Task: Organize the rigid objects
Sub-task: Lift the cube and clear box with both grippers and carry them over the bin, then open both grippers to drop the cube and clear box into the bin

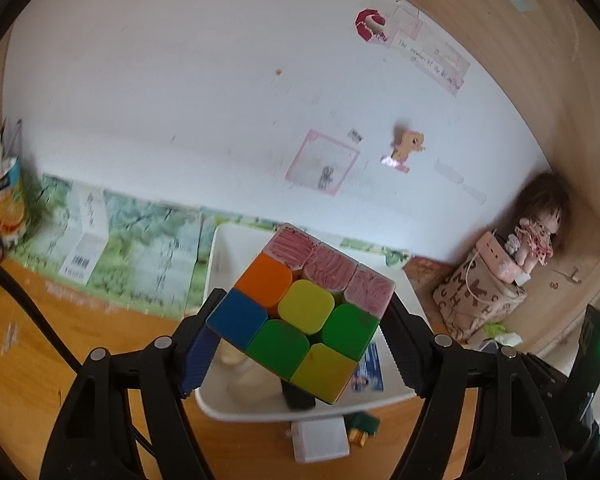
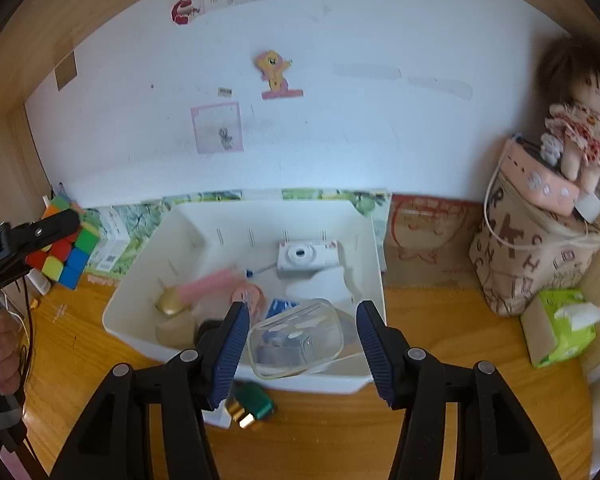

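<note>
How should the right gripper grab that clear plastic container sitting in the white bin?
Probably by its near short end, coming from above and the front. The clear container lies tilted against the white bin's front wall, rim raised towards the open right gripper. Its thin rounded rim gives the pads something to pinch; the broad body looks too wide and slippery to span.

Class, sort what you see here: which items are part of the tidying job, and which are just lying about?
Part of the job: puzzle cube held in left gripper; white bin; clear container; open right gripper.

Lying about: doll; tissue pack; juice carton.
</note>
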### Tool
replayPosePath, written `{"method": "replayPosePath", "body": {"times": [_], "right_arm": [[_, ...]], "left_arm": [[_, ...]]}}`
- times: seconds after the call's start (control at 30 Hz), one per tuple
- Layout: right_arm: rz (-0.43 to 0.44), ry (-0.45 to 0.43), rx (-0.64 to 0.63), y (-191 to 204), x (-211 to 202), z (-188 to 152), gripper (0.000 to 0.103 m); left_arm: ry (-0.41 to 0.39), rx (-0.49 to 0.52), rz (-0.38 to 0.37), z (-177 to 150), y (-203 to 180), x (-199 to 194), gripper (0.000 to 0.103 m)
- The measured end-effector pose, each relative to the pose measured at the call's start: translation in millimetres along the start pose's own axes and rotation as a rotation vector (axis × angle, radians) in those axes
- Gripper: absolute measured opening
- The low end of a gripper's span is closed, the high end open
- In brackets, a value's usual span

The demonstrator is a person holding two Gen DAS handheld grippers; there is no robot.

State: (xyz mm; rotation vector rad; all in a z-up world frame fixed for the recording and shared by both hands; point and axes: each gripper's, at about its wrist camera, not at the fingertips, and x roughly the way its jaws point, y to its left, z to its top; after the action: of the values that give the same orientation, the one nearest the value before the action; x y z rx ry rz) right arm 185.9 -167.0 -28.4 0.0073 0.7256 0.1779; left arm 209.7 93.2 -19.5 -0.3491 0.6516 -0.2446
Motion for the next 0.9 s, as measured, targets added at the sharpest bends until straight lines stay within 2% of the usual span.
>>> {"method": "replayPosePath", "body": {"times": [0.2, 0.33, 0.5, 0.77, 0.9], "right_arm": [[0.037, -0.027, -0.043, 6.4, 11.8, 8.9, 0.056], [0.084, -0.04, -0.065, 10.1, 23.3, 9.7, 0.056], [0.135, -0.054, -0.074, 15.0, 39.2, 9.2, 0.056], [0.183, -0.018, -0.074, 24.9, 65.0, 3.8, 0.056], [0.187, -0.002, -0.069, 25.0, 70.2, 2.7, 0.058]], "left_arm": [[-0.048, 0.005, 0.001, 24.7, -6.3, 20.0, 0.078], [-0.047, -0.008, 0.018, 31.2, -8.0, 36.5, 0.078], [0.008, -0.024, 0.036, 29.4, -5.4, 60.7, 0.078], [0.116, -0.03, 0.071, 21.8, 2.1, 94.3, 0.078], [0.124, -0.059, 0.039, 18.3, 6.5, 98.5, 0.079]]}}
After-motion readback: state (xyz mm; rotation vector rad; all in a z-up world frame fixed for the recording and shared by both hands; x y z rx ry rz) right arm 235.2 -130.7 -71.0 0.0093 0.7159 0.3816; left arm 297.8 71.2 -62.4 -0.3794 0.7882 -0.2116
